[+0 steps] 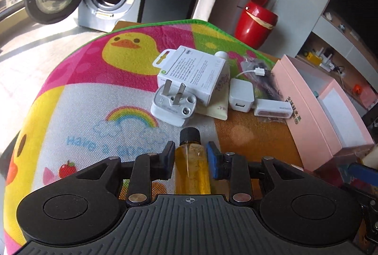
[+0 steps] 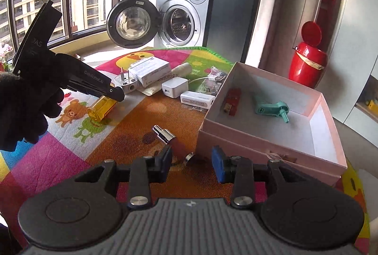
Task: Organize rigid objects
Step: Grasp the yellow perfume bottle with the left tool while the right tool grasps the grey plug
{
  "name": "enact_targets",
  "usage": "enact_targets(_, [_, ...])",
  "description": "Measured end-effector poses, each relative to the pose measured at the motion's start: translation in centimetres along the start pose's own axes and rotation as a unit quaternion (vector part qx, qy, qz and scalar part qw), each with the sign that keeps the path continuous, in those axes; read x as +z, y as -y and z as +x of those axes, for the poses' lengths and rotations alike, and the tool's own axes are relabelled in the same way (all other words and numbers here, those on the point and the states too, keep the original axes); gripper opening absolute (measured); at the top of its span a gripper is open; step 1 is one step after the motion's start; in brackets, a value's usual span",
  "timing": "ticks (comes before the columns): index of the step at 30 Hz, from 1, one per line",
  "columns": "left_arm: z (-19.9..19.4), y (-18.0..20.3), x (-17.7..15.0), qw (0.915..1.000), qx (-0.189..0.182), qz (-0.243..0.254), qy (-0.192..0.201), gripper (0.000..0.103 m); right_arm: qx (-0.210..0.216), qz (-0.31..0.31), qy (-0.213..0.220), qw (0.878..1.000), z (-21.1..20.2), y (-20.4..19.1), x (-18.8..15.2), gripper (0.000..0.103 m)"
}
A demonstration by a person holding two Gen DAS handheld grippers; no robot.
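Left gripper [image 1: 191,157]: its jaws flank the amber bottle [image 1: 192,170], one pad close on each side; I cannot tell whether they press or merely stand beside it.
Amber bottle: low over the duck mat [image 1: 78,89], black cap toward 12 o'clock, with the plug adapter [image 1: 173,108] just beyond the cap; well apart from the pink box [image 1: 307,113] at 3 o'clock.
Right gripper [image 2: 192,160]: jaws spread, pinching nothing; a small dark bottle with a silver top [image 2: 164,134] lies on the mat just ahead, toward 11 o'clock.
Pink box contents: a red piece [image 2: 232,101] and a teal plastic part [image 2: 271,109] lie inside, apart.
Risk, slip: the smooth round bottle could roll or slide out if the hold is loose; it would likely then knock the adapter or roll off the mat.
Risk, collision: both grippers work close to the same side of the box; a crossing move could bump the box wall or the other tool.
Risk, dark bottle: a closing pinch off-centre may squirt it sideways.
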State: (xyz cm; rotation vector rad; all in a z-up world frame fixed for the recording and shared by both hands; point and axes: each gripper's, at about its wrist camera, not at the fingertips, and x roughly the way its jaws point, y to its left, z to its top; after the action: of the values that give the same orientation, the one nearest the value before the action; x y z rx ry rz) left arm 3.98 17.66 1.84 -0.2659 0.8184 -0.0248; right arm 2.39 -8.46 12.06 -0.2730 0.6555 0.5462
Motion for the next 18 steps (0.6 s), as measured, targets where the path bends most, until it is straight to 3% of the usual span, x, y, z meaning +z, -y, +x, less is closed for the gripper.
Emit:
enact_targets(4, [-1.9,0.7,-2.4,0.9983,0.000,0.058,-0.002,0.033,0.029,-0.003,0.015,0.999,1.7,-1.4,3.3,0.056])
enact_targets(6, [-2.8,0.5,-3.4,0.9976,-0.003,0.069,0.002,0.033,0.053,0.010,0.012,0.998,3.2,-2.1,5.2,0.061])
enact_targets(12, [-4.7,-0.5,-5.4,0.9974,-0.004,0.071,0.007,0.033,0.135,0.087,-0.075,0.984,11.6,-4.9,9.6,0.065])
enact_targets(14, [-5.3,-0.9,-5.9,0.9978,-0.007,0.065,0.010,0.033,0.137,0.090,-0.086,0.983,13.8,-6.4,10.2,0.065])
enact_targets(18, [-6.0,-2.1,-6.4,0.9988,-0.017,0.045,0.012,0.033,0.094,0.080,-0.096,0.988,17.0,-8.9,11.6,0.065])
